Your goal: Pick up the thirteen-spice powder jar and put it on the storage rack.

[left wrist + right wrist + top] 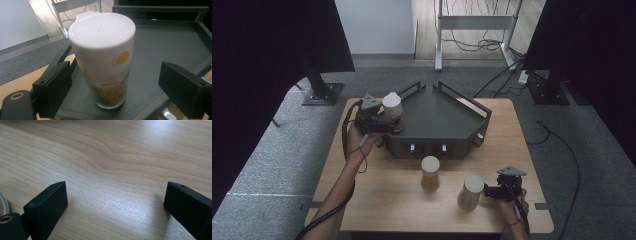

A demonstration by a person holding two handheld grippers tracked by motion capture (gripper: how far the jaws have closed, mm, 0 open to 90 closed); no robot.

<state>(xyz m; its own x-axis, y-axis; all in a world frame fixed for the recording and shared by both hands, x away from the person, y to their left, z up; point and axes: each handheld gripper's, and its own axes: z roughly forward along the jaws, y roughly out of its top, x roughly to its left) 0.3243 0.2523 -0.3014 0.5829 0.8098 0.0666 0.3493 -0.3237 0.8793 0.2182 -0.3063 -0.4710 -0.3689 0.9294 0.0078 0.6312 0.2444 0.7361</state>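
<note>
At the left of the table [362, 200] your left gripper [379, 122] sits at the near-left corner of the dark tray [442, 117], with a white-capped jar [105, 57] standing upright on the tray floor between its jaws. In the left gripper view the jaws stand wide, with a clear gap on each side of the jar, so nothing is clamped; the jar's glass base shows brown contents and its cap carries a small yellow dot. Moving right, a second jar [430, 173] stands on the bare wood just in front of the tray's near edge, and a third jar [471, 191] stands nearer you, just left of your right gripper [492, 192]. That gripper rests low at the near-right corner, jaws spread wide over bare wood, holding nothing.
</note>
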